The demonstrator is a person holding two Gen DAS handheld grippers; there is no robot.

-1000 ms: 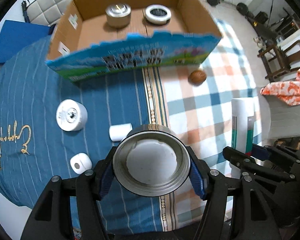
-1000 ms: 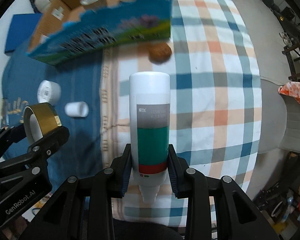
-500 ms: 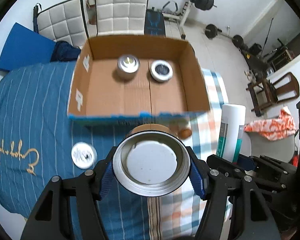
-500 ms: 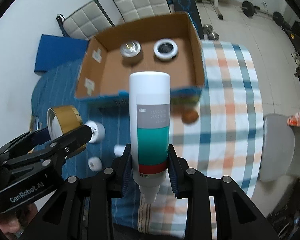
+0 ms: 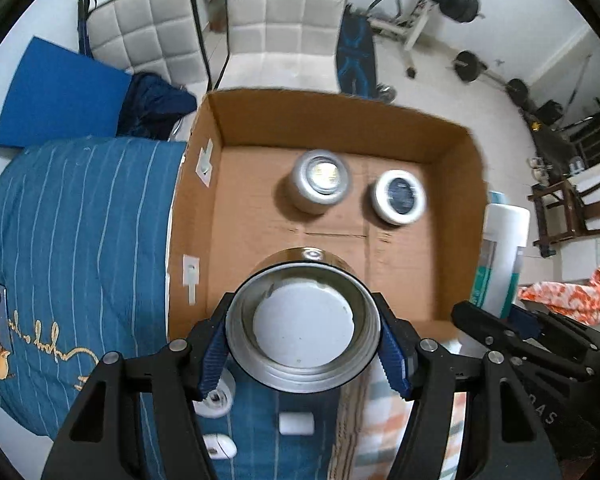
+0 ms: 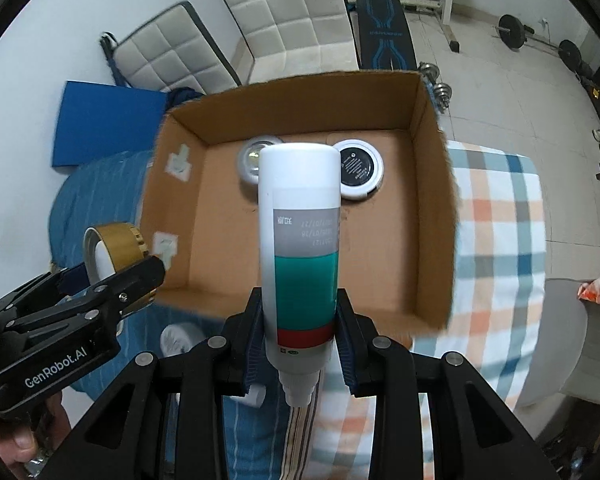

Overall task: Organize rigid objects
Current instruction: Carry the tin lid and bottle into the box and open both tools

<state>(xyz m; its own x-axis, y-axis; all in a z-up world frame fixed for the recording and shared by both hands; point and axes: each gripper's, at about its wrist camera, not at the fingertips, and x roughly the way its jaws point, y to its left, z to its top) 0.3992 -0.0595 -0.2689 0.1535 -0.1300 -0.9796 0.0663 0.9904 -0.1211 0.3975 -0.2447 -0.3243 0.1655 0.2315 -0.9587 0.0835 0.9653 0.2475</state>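
My left gripper (image 5: 304,354) is shut on a round gold-sided metal tin (image 5: 303,322), held above the near edge of an open cardboard box (image 5: 456,216). The tin also shows in the right wrist view (image 6: 116,250). My right gripper (image 6: 300,338) is shut on a white bottle with a teal and red label (image 6: 300,240), held over the box's (image 6: 432,184) near wall. The bottle also shows in the left wrist view (image 5: 500,256). In the box stand a silver tin (image 5: 320,186) and a white-rimmed round tin with a dark lid (image 5: 400,196).
Small white round containers (image 5: 216,398) and a white block (image 5: 296,424) lie on the blue striped cloth (image 5: 80,240) below my left gripper. A plaid cloth (image 6: 500,220) covers the right side. White padded chairs (image 5: 284,20) and gym equipment stand behind the box.
Both grippers have lifted and moved forward with their objects, from low over the cloth to above the box's near edge. The box now fills the middle of both views.
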